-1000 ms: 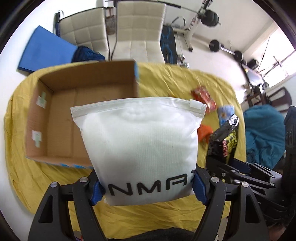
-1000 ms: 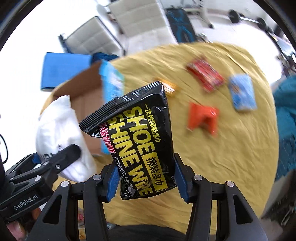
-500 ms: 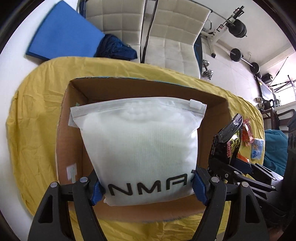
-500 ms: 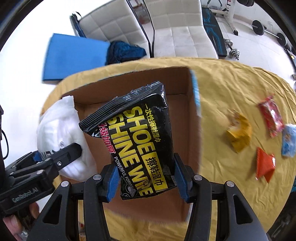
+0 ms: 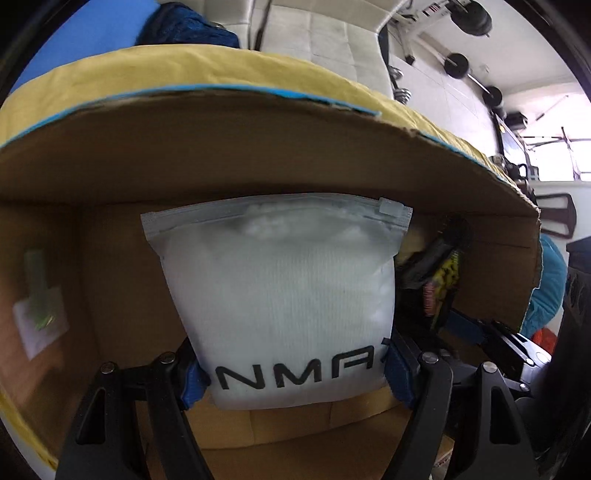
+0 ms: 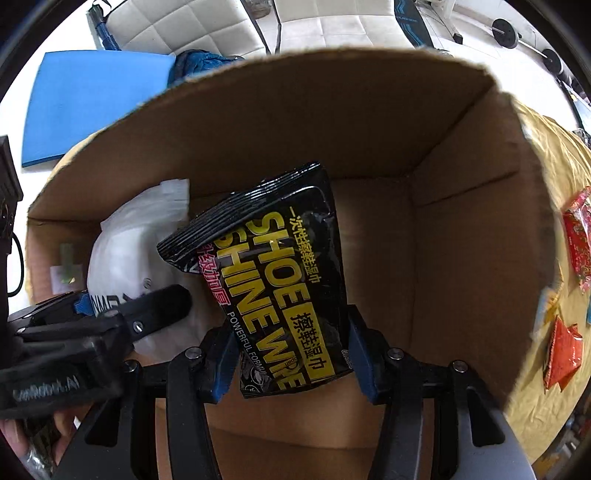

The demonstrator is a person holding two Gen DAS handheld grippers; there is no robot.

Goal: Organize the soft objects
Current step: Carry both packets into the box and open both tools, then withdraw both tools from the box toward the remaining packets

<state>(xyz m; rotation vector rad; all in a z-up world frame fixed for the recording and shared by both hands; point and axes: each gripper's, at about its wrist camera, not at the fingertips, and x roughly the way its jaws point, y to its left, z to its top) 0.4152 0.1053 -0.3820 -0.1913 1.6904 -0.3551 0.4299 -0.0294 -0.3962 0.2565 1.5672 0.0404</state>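
Observation:
My left gripper [image 5: 295, 373] is shut on a white zip pouch [image 5: 280, 295] printed with black letters, held down inside the open cardboard box [image 5: 258, 155]. My right gripper [image 6: 291, 362] is shut on a black shoe shine wipes pack [image 6: 277, 273] with yellow lettering, also inside the cardboard box [image 6: 461, 229]. In the right wrist view the white pouch [image 6: 125, 251] and the left gripper [image 6: 110, 306] sit just left of the black pack. In the left wrist view the black pack [image 5: 439, 273] shows at the pouch's right edge.
The box stands on a yellow cloth [image 6: 554, 184] over the table. Red and orange packets [image 6: 563, 350] lie on the cloth right of the box. White chairs [image 6: 332, 26], a blue mat [image 6: 92, 99] and weights stand on the floor behind.
Both grippers have come over the box and sunk into it with their packs. The box walls now fill both views; the grips look unchanged.

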